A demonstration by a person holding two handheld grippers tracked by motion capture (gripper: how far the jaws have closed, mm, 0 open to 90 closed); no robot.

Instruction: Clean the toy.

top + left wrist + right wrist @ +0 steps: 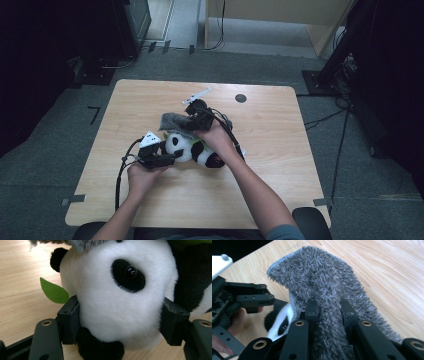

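Note:
A black-and-white plush panda (pixel 192 149) lies on its side near the middle of the wooden table (pixel 280 175). My left gripper (pixel 167 150) comes at it from the left. In the left gripper view the pads (pixel 70 320) press into both sides of the panda's white head (pixel 117 302), beside a green felt leaf (pixel 53 291). A grey fuzzy cloth (pixel 175 121) hangs over the panda's top. My right gripper (pixel 192 120) is shut on that cloth (pixel 324 285), which bunches between its two black jaws (pixel 329 312).
A small black round cap (pixel 240 98) sits in the tabletop at the back right. Black cables trail from both grippers. Dark stands and equipment surround the table on a grey carpet. The other hand's gripper (pixel 249 300) appears at the left of the right gripper view.

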